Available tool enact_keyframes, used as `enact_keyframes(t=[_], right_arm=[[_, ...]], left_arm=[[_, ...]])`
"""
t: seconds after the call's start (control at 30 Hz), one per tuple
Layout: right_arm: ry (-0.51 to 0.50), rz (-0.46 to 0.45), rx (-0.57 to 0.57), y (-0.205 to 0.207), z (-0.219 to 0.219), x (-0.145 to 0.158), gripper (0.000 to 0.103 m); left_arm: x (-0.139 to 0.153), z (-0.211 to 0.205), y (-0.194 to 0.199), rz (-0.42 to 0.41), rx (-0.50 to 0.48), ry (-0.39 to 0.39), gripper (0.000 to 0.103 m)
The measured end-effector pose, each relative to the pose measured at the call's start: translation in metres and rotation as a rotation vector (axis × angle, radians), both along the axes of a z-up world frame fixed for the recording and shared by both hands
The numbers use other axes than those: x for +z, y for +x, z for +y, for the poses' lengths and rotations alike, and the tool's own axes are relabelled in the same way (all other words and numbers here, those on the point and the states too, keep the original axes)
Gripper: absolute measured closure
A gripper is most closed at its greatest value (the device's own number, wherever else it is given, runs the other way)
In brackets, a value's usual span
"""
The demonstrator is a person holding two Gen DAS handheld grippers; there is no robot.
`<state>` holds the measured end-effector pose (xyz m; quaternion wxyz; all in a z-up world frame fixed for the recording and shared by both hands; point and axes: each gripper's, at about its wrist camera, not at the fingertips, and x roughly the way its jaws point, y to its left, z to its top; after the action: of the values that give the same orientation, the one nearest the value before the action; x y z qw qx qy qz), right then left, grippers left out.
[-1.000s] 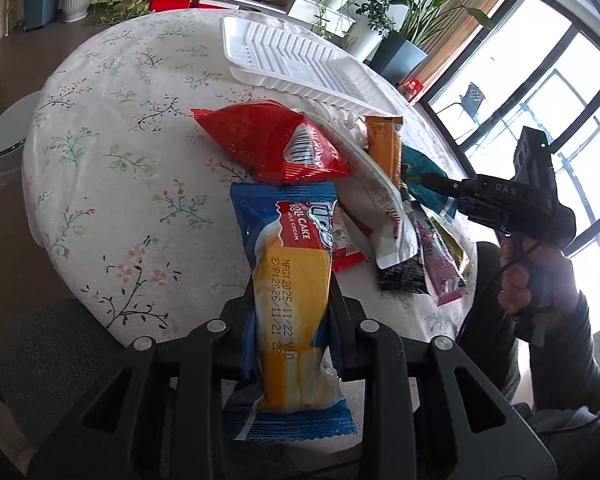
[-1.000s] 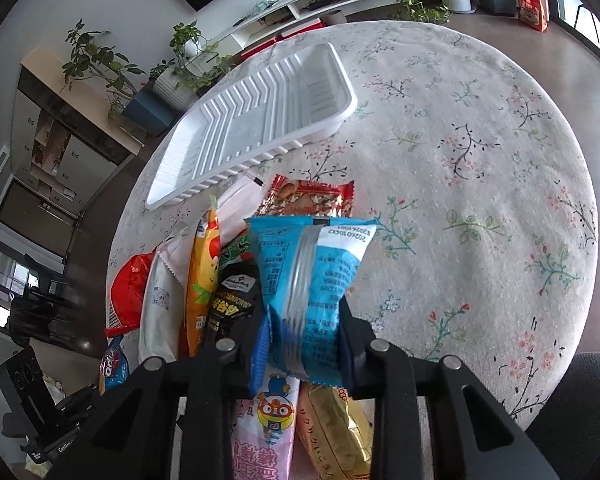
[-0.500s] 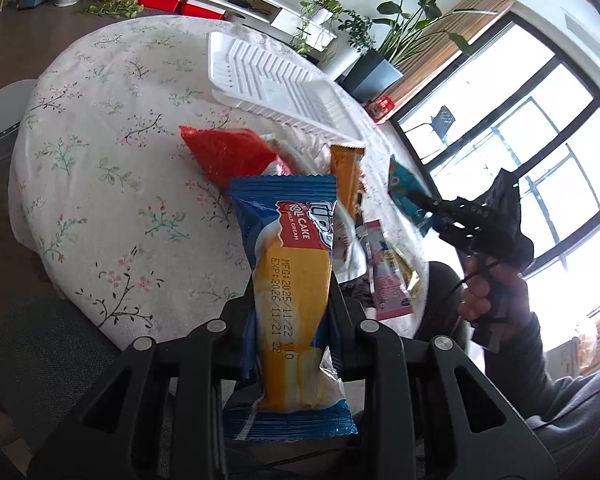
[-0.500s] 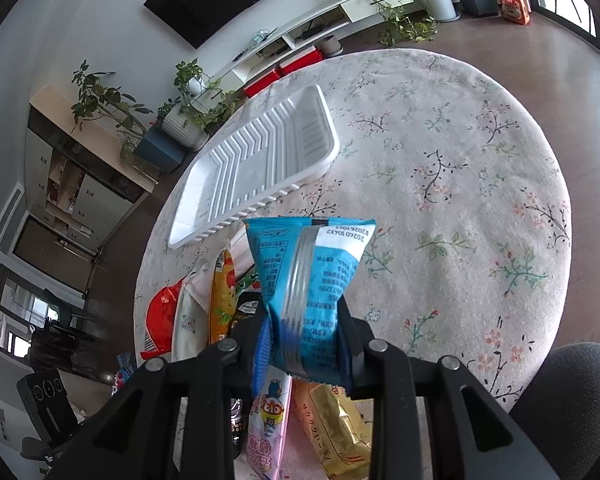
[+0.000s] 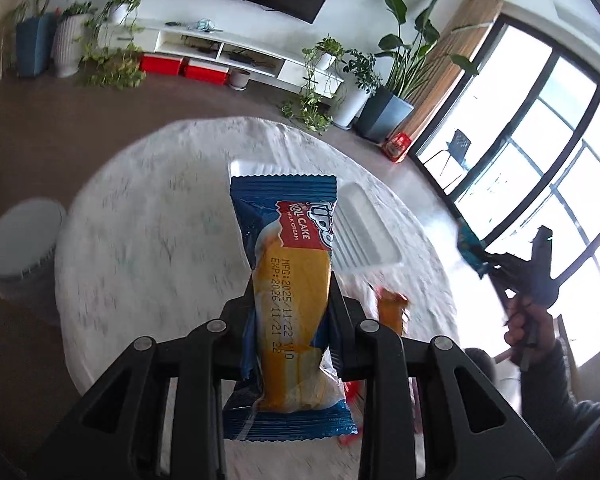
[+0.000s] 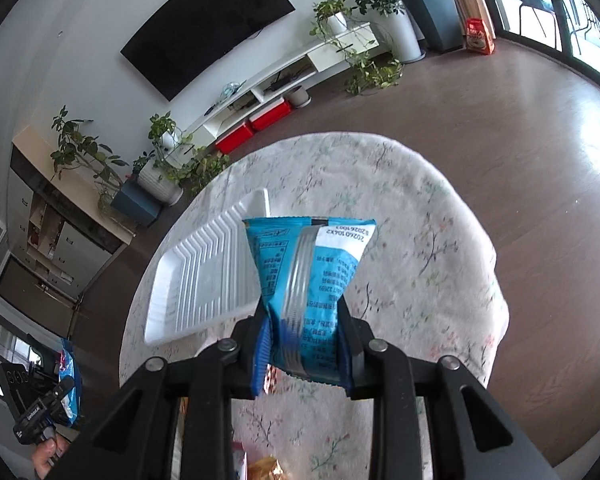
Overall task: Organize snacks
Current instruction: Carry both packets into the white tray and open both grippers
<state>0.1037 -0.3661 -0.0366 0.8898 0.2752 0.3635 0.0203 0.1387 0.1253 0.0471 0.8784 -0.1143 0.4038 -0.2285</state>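
Note:
My left gripper (image 5: 290,322) is shut on a blue and yellow roll cake packet (image 5: 290,280), held upright well above the round table. The packet covers much of the white ribbed tray (image 5: 360,236) lying on the floral tablecloth (image 5: 152,240) beyond it. An orange snack (image 5: 392,312) and a red wrapper edge (image 5: 350,390) show just right of the fingers. My right gripper (image 6: 304,330) is shut on a light blue snack bag (image 6: 308,280), its back seam facing me, with the white tray (image 6: 204,276) to its left. The right gripper (image 5: 496,264) with its blue bag also shows at the left view's right edge.
A grey round stool (image 5: 22,240) stands left of the table. Beyond the table's far edge lie wooden floor, a white TV shelf (image 5: 228,50) with red boxes, and several potted plants. A gold wrapper (image 6: 266,468) lies under the right gripper. Windows (image 5: 548,140) line the right side.
Both grippers have risen and drawn back from the snack pile with their packets. The pile has dropped mostly out of sight and the tray now sits right behind each packet.

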Motion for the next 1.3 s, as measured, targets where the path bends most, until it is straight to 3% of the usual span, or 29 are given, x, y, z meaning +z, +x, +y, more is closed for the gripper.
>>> enact_keyframes(t=[0.13, 0.27, 0.43, 0.6, 0.77, 1.0, 1.3], right_arm=[[-0.035, -0.022, 0.036, 0.035, 0.007, 0.016, 0.073], [-0.081, -0.004, 0.140, 0.078, 0.042, 0.016, 0.073], [-0.137, 0.067, 0.241, 0.126, 0.085, -0.008, 0.073], [-0.182, 0.136, 0.277, 0.151, 0.106, -0.038, 0.073], [-0.253, 0.166, 0.298, 0.158, 0.115, -0.054, 0.073], [-0.331, 0.176, 0.324, 0.159, 0.128, -0.068, 0.069], [-0.355, 0.157, 0.330, 0.156, 0.131, -0.061, 0.046]], left_arm=[[0.000, -0.023, 0.057, 0.010, -0.027, 0.062, 0.077], [-0.018, -0.063, 0.104, 0.039, -0.080, 0.122, 0.077], [-0.062, -0.109, 0.143, 0.093, -0.145, 0.223, 0.077], [-0.101, -0.127, 0.169, 0.137, -0.153, 0.296, 0.077], [-0.127, -0.132, 0.188, 0.163, -0.147, 0.334, 0.077], [-0.132, -0.139, 0.186, 0.144, -0.148, 0.389, 0.076], [-0.110, -0.127, 0.170, 0.134, -0.109, 0.359, 0.075]])
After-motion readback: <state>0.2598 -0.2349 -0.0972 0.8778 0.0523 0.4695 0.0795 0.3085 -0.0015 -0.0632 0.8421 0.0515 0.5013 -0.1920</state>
